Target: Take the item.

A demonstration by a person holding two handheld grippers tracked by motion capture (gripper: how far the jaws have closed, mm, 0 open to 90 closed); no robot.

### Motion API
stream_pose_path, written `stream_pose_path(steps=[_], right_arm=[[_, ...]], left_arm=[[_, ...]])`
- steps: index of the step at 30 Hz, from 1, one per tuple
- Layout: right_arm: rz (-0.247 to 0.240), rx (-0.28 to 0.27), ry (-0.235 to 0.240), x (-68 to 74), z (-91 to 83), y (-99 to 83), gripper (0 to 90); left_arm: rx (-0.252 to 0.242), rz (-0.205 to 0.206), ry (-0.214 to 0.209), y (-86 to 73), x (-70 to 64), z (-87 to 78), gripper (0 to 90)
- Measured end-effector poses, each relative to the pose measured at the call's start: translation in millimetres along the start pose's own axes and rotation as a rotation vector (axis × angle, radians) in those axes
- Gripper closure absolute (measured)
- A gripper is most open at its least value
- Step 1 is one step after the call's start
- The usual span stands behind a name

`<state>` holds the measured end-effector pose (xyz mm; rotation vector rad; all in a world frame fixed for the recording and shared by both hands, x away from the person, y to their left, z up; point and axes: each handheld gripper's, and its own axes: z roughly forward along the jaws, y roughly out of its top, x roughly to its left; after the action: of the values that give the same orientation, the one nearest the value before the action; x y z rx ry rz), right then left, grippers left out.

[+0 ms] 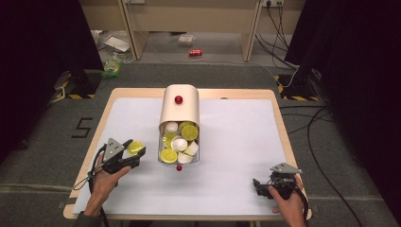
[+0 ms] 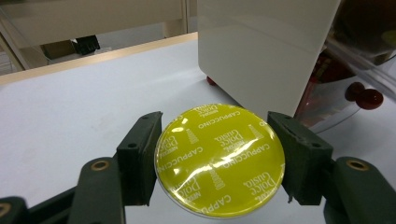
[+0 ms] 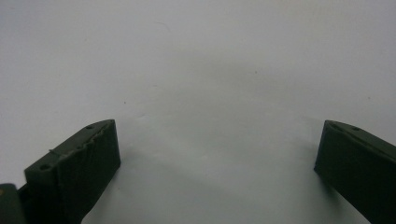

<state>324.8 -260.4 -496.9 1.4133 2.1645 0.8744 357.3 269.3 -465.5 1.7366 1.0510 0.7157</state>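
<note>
My left gripper (image 1: 135, 150) (image 2: 219, 158) is shut on a yellow coffee capsule (image 2: 219, 159) (image 1: 134, 147) with "Cappuccino" printed on its foil lid. It holds the capsule just left of a clear drawer (image 1: 178, 144) pulled out of a cream box (image 1: 179, 109). The drawer holds several yellow and white capsules. My right gripper (image 1: 257, 185) (image 3: 215, 158) rests low on the white mat at the front right, jaws wide open with bare mat between them.
The white mat (image 1: 236, 137) covers most of the wooden table (image 1: 279, 118). A red knob (image 1: 178, 167) marks the drawer's front, another red knob (image 1: 178, 100) sits on the box top. Cables and a red can (image 1: 195, 53) lie on the floor beyond.
</note>
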Motion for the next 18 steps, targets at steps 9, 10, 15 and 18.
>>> stream_pose_path(steps=[9, 10, 15, 18], right_arm=[[0.0, 0.0, 0.0, 0.0, 0.0, 0.0, 0.2], [-0.001, 0.001, 0.001, 0.0, -0.1, 0.0, 0.2], [-0.001, 0.0, 0.0, 0.0, 0.0, 0.0, 0.2], [-0.001, 0.0, -0.001, 0.1, 0.0, 0.0, 0.3]], left_arm=[[0.026, -0.002, 0.017, -11.9, 1.0, 8.9, 37.5], [0.029, 0.001, 0.018, -12.7, 0.9, 9.5, 37.5], [0.044, 0.002, 0.022, -16.7, 0.9, 12.8, 37.4], [0.052, -0.003, 0.022, -18.2, 1.4, 14.0, 37.4]])
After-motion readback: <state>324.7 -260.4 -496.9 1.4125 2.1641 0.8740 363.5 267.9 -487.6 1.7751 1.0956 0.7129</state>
